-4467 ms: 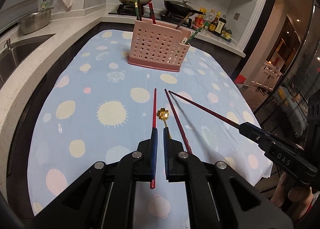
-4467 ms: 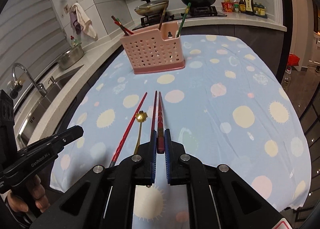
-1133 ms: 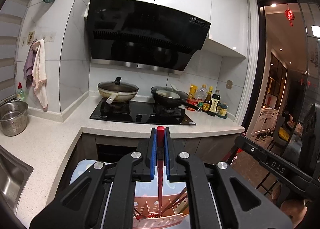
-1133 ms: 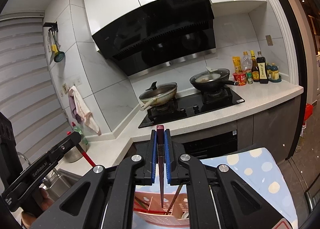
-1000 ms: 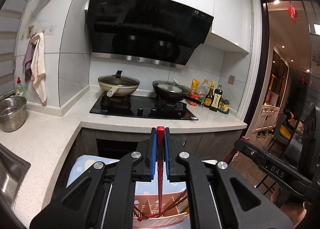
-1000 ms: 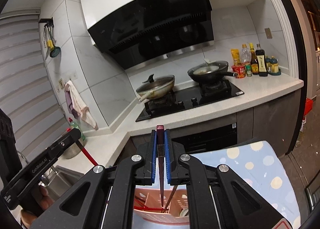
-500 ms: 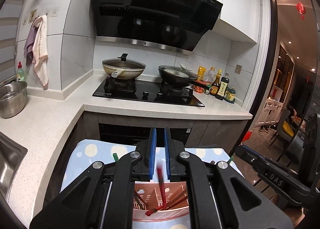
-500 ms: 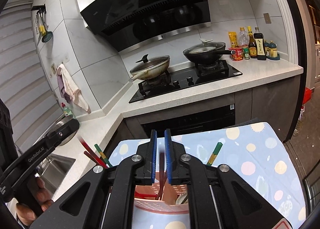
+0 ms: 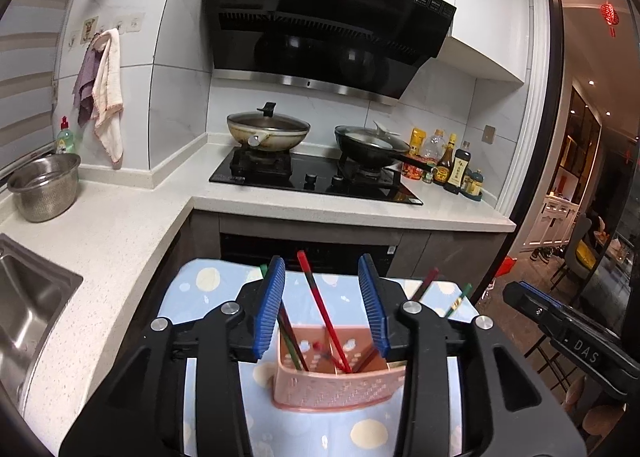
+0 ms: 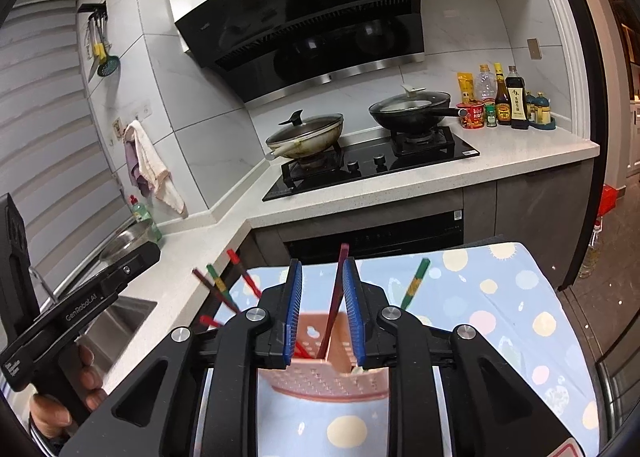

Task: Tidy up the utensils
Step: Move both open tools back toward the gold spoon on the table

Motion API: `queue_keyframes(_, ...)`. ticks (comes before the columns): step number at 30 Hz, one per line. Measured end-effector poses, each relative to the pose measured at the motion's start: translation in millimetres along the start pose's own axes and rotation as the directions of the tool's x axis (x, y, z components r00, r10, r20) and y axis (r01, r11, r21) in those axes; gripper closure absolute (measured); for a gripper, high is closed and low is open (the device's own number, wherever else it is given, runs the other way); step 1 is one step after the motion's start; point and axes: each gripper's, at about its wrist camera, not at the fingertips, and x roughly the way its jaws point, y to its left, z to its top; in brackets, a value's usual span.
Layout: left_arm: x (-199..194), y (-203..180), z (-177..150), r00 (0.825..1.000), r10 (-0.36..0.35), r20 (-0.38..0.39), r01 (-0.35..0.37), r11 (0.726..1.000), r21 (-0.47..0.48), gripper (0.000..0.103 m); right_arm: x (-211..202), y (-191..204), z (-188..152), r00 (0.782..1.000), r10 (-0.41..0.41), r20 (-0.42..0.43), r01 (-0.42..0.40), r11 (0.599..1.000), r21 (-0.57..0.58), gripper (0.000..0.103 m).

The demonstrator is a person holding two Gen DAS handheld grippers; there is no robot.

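In the left wrist view, the left gripper (image 9: 325, 307) hung above the pink utensil basket (image 9: 334, 383), which stood on the surface (image 9: 352, 431) covered by a blue spotted cloth. Its jaws stood wide apart, released, with nothing between the blue pads (image 9: 269, 311) in contact. A red chopstick (image 9: 322, 307) leaned in the basket, its top rising through the gap between the jaws, clear of both pads. Other chopsticks stood in the left part of the basket beside it, dark and partly hidden behind the left pad. Two more sticks, one dark red and one green, poked up to the right of the jaws. The right gripper (image 9: 520, 295) showed at the right edge, seen side-on.

In the right wrist view, the right gripper (image 10: 322, 311) was over the same pink utensil basket (image 10: 332, 379), its jaws parted by a narrower gap than the left pair. A dark maroon chopstick (image 10: 335, 297) stood in the basket and rose through that gap; it ran close along the right pad (image 10: 352, 309), and whether it touched the pad could not be told. A green chopstick (image 10: 414, 283) leaned out to the right of the jaws, and several red and green sticks fanned out to the left. The left gripper (image 10: 148, 253) appeared at the left edge, held by a hand (image 10: 66, 397).
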Motion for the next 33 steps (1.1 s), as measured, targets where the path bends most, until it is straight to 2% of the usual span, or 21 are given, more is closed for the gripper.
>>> queue_keyframes(7, -23.4, 1.8, -48.1, 0.996, 0.016, -0.091, -0.017, 1.000, -0.012, 0.065, -30.4, 3.2, -55.5, 0.995, -0.013, -0.097, 0.008, 0.999, -0.053, 0.081)
queue_keyframes(13, -38.8, 1.4, -109.3, 0.979, 0.042, -0.202, -0.045, 0.999, -0.007, 0.064, -50.9, -2.4, -115.5, 0.974, -0.034, -0.224, 0.021, 0.998, -0.062, 0.081)
queue_keyframes(18, -51.3, -1.1, -164.8, 0.950, 0.056, -0.307, -0.062, 0.998, -0.010, 0.064, -64.8, -10.3, -168.2, 0.946, -0.054, -0.320, 0.043, 0.998, -0.040, 0.081)
queue_keyframes(24, -66.1, -6.2, -219.6, 0.918, 0.086, -0.387, -0.088, 0.996, 0.011, 0.064, -77.7, -9.7, -224.6, 0.910, -0.072, -0.407, 0.048, 0.996, -0.068, 0.081)
queue_keyframes(33, -83.2, -6.5, -270.4, 0.870, 0.143, -0.473, -0.152, 0.988, 0.019, 0.057, -88.6, 9.0, -281.0, 0.865, -0.054, -0.499, -0.004, 0.994, -0.113, 0.081)
